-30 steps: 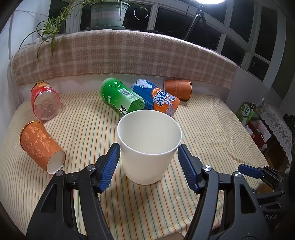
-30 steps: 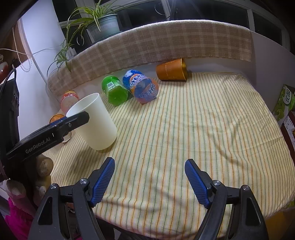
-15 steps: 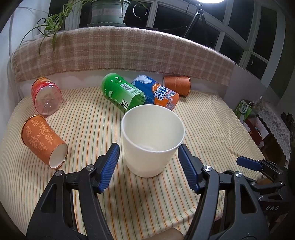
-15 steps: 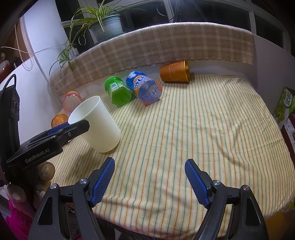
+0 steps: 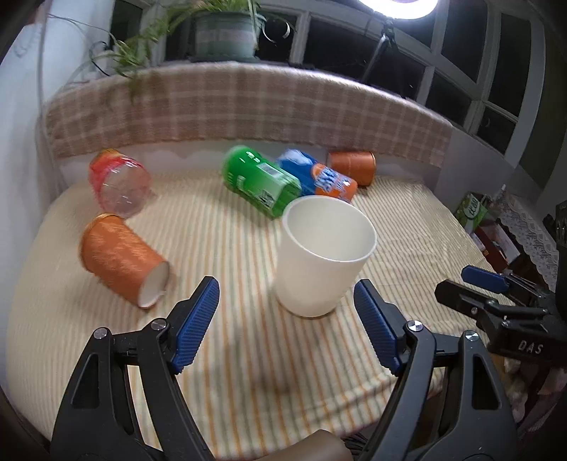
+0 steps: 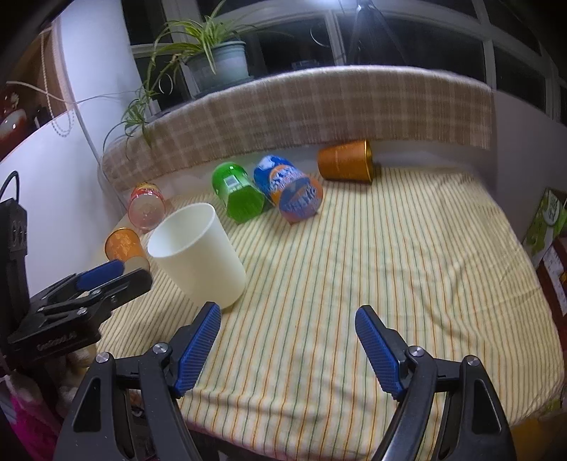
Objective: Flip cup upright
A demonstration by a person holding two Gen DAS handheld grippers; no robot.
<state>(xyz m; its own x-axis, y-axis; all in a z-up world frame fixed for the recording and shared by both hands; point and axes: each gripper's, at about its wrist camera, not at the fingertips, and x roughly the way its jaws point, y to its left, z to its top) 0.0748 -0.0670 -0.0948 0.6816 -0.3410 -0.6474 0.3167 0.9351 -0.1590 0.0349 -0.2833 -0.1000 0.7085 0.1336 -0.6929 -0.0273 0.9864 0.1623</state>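
A white paper cup (image 5: 320, 259) stands upright, mouth up, on the striped tablecloth (image 5: 248, 354); it also shows in the right wrist view (image 6: 198, 255). My left gripper (image 5: 287, 324) is open and empty, just in front of the cup and apart from it. My right gripper (image 6: 288, 349) is open and empty over bare cloth, to the right of the cup. An orange patterned cup (image 5: 122, 260) lies on its side at the left. A second orange cup (image 6: 345, 166) lies on its side at the back.
A green bottle (image 5: 262, 186), a blue-orange Fanta bottle (image 5: 319, 179) and a clear red-capped bottle (image 5: 118, 182) lie behind the cup. A plaid-covered ledge (image 5: 248, 106) with a potted plant (image 5: 223, 33) bounds the back. The table's front edge is close below the grippers.
My left gripper has pulled back and left from the white cup, which now stands farther off and free of the jaws. The right gripper has barely moved.
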